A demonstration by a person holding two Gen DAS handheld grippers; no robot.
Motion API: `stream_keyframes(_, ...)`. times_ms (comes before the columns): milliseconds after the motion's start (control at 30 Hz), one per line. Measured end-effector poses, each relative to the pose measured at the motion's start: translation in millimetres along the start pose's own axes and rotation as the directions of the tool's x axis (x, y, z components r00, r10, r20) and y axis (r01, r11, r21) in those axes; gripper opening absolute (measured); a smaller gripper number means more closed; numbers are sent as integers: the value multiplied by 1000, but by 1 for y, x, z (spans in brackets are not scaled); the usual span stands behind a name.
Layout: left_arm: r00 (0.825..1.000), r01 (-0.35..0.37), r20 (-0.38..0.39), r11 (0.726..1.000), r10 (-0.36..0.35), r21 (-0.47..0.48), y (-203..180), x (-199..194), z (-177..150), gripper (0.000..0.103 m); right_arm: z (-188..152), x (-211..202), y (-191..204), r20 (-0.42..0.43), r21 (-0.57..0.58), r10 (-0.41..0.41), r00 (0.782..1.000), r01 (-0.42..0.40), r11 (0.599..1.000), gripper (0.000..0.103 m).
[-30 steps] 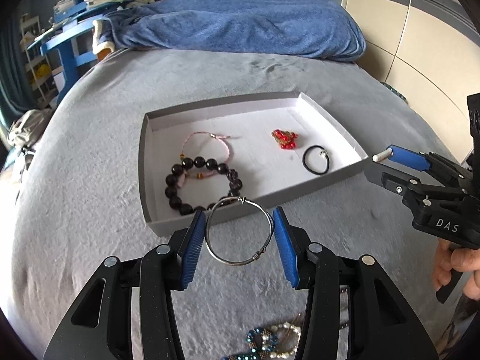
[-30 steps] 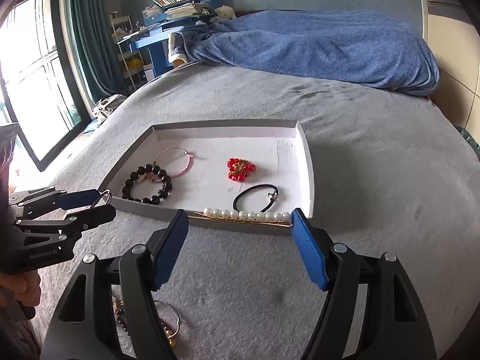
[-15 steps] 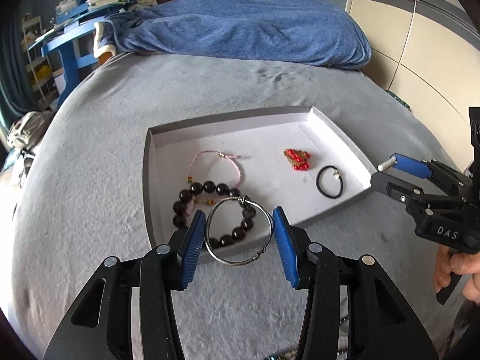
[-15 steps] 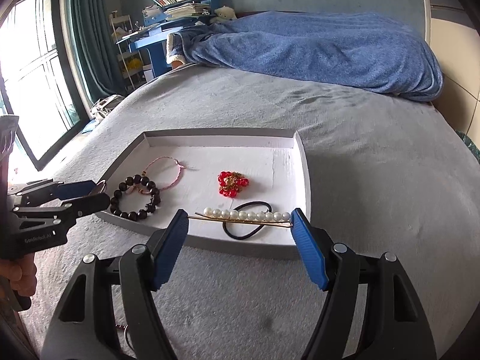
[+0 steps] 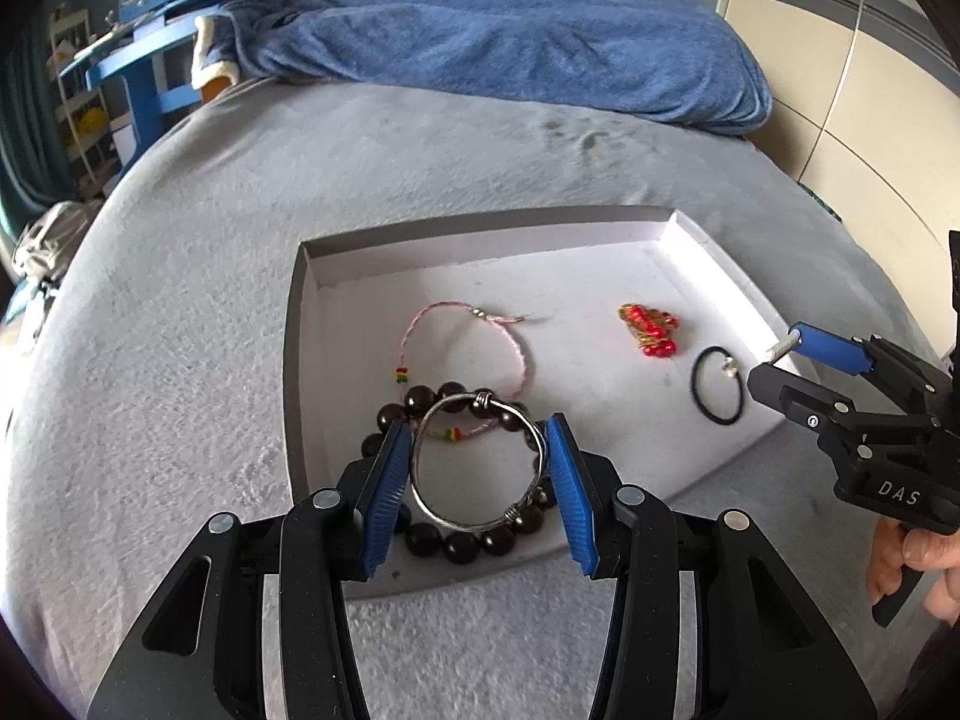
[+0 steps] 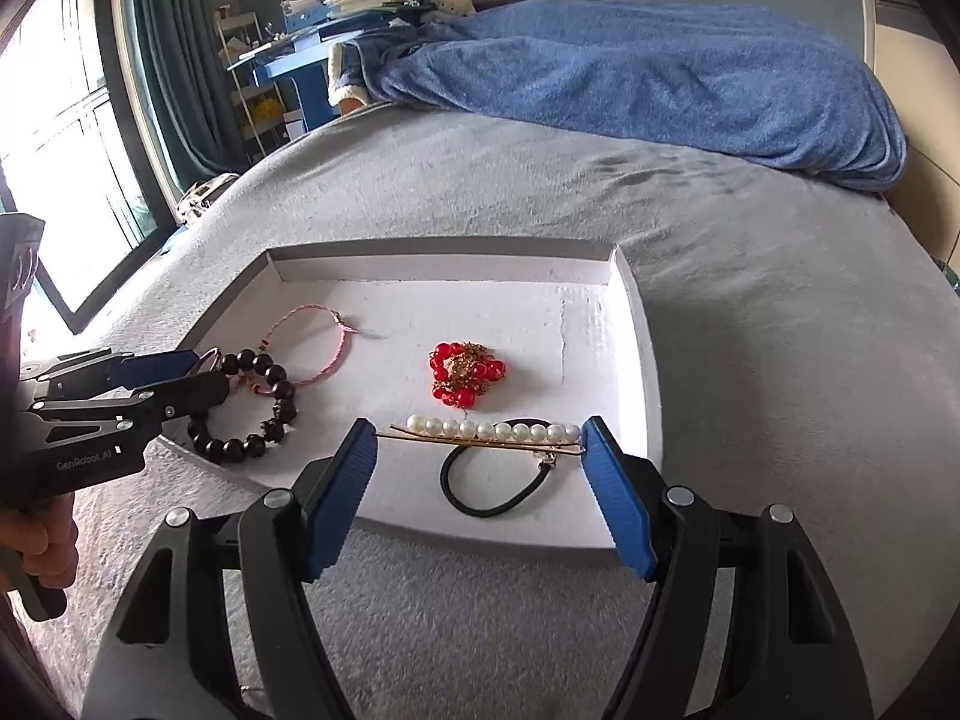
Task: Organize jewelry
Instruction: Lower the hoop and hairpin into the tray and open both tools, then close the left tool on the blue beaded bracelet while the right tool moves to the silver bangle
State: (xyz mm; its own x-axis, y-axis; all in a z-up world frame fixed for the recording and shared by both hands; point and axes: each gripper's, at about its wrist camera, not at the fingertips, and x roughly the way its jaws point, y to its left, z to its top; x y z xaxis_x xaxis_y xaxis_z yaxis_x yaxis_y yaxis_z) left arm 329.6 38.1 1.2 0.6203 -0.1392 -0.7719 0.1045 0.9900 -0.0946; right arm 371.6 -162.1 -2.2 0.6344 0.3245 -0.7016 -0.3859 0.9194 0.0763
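Observation:
My left gripper [image 5: 478,468] is shut on a silver wire bangle [image 5: 432,509], held over the near left part of the white tray [image 5: 480,234], above a dark bead bracelet [image 5: 444,542]. My right gripper [image 6: 480,450] is shut on a pearl hair pin [image 6: 492,431], held over the tray's [image 6: 636,324] near right part, above a black hair tie [image 6: 480,501]. A pink cord bracelet [image 5: 519,354] and a red bead piece [image 5: 651,330] lie in the tray. The right gripper also shows in the left wrist view [image 5: 774,357], the left one in the right wrist view [image 6: 201,372].
The tray lies on a grey bed cover [image 5: 180,360]. A blue blanket [image 5: 540,42] is heaped at the far end. A blue desk with books [image 6: 336,12] and a window [image 6: 54,138] stand to the left. A pale wall [image 5: 870,90] is on the right.
Both grippers have moved forward, from in front of the tray's near wall to over the tray, each still holding its piece. The loose jewelry on the cover has left view.

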Motion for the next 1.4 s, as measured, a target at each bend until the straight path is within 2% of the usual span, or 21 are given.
stream_keyframes(367,999,-13,-48,1000,13,4,6,23,-7,48,-4,27,5,-61,-23,-15,998,14,1000,70)
stream_keyframes(733,998,-16,-65,1000,17,9,7,27,-10,48,-5,30,-2,-76,12,-15,997,16,1000,70)
stream_keyframes(933,998,-15,-60,1000,15,-2,7,24,-9,54,-5,29,-2,-78,12,-15,997,16,1000,72)
stream_keyframes(967,998,-15,-59,1000,15,-5,8,24,-9,55,-5,29,-2,-76,9,-16,997,17,1000,75)
stream_keyframes(1400,999,-39,31,999,39,-17,1,-10,-6,82,-5,3,-6,-10,55,-15,1000,16,998,77)
